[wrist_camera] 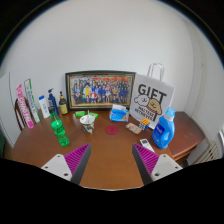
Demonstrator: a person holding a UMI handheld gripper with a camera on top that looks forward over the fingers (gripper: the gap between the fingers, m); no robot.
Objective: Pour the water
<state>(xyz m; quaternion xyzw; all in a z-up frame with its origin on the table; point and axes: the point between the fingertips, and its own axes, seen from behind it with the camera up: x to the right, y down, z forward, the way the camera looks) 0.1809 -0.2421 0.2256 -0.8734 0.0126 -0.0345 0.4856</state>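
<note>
My gripper (111, 160) is open above a brown wooden table (108, 150), with nothing between its two magenta-padded fingers (76, 158). Well beyond the fingers, a green bottle (60, 130) stands to the left. A small white cup (89, 120) stands near the middle, with a pink stemmed glass (112, 127) to its right. All of these are far from the fingers and untouched.
A framed group photo (100, 90) leans against the wall. A white "GIFT" bag (153, 98) stands at the right, with a blue detergent bottle (165, 130) and small items in front. Tubes and bottles (40, 105) line the left.
</note>
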